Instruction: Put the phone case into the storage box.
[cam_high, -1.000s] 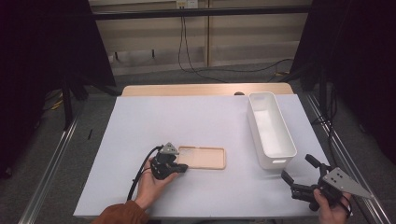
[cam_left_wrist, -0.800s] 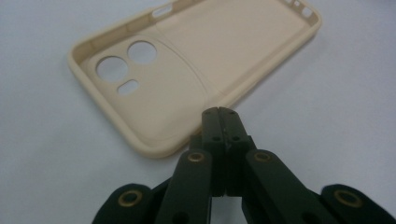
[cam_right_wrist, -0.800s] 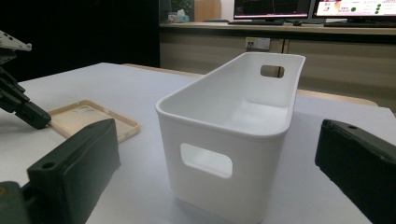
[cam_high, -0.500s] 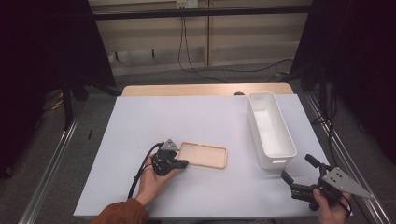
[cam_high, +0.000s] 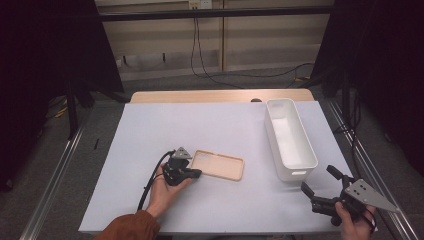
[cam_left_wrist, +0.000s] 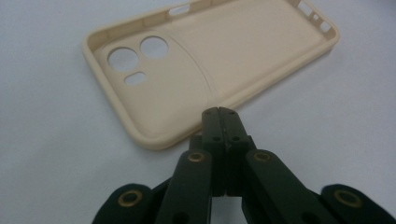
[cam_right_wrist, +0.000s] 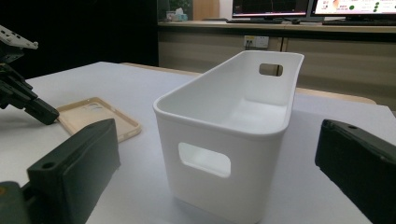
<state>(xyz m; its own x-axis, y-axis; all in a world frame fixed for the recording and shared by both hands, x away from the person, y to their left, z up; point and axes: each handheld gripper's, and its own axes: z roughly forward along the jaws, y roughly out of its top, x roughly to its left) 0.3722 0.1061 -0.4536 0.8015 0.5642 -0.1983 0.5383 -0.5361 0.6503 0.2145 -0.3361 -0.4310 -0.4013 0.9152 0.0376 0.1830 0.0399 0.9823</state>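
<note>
Looking down and forward over the whole tabletop (cam_high: 220, 125) from above. Riding low, close behind each gripper. Shared: phone case (cam_left_wrist: 210, 65) at six o'clock, bin (cam_right_wrist: 229, 130) at three.

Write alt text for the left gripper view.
The left gripper's black fingers are shut at the rim of a beige phone case, which lies open side up on a pale table.

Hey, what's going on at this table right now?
A person holds a gripper in each hand. The left gripper, jaws shut, sits at the near rim of a beige phone case lying open side up on the table; whether it pinches the rim can't be told. The right gripper is open near the table's right corner, facing an empty white bin.
</note>
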